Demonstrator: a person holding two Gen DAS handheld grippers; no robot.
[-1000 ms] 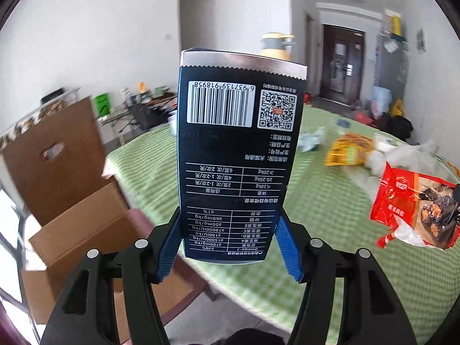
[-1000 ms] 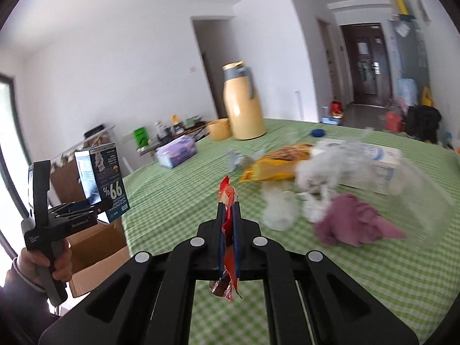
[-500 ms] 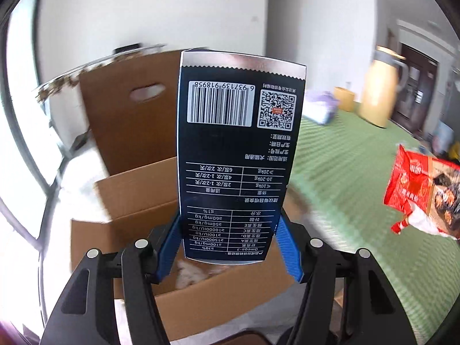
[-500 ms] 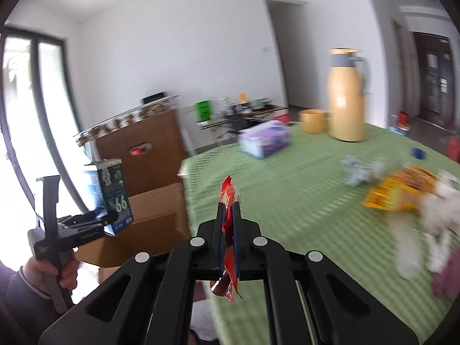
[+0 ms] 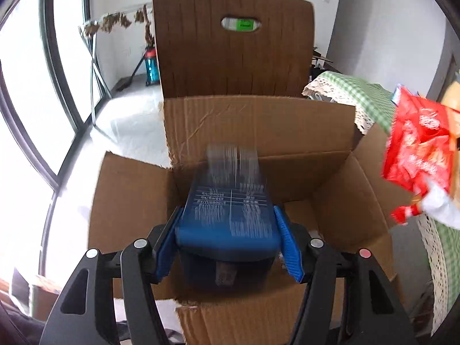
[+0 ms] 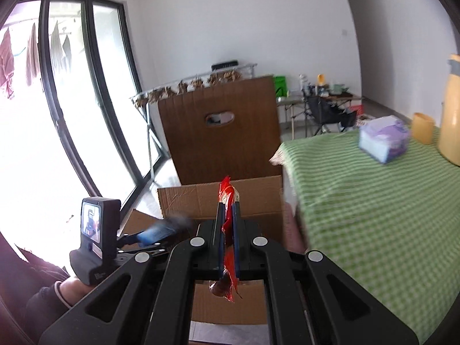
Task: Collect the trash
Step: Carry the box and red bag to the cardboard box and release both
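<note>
A dark blue printed carton (image 5: 230,212) lies motion-blurred between the blue pads of my left gripper (image 5: 230,230), tipping forward over the open cardboard box (image 5: 339,189). The pads stand slightly apart from its sides, so the grip looks released. In the right wrist view the left gripper (image 6: 161,231) hangs over the same box (image 6: 201,201). My right gripper (image 6: 228,224) is shut on a red snack wrapper (image 6: 227,198), held above the box's near edge. That wrapper (image 5: 419,155) also shows at the right of the left wrist view.
A brown chair back (image 5: 233,54) stands behind the box. The green checked table (image 6: 373,195) lies to the right, with a tissue pack (image 6: 383,139), a small cup (image 6: 422,128) and a yellow thermos (image 6: 451,115). Glass doors (image 6: 72,115) are at the left.
Both grippers swung left from the table to the cardboard box. The left gripper tilted down over the box and opened; the carton now tips and slips forward. The right gripper still holds the wrapper.
</note>
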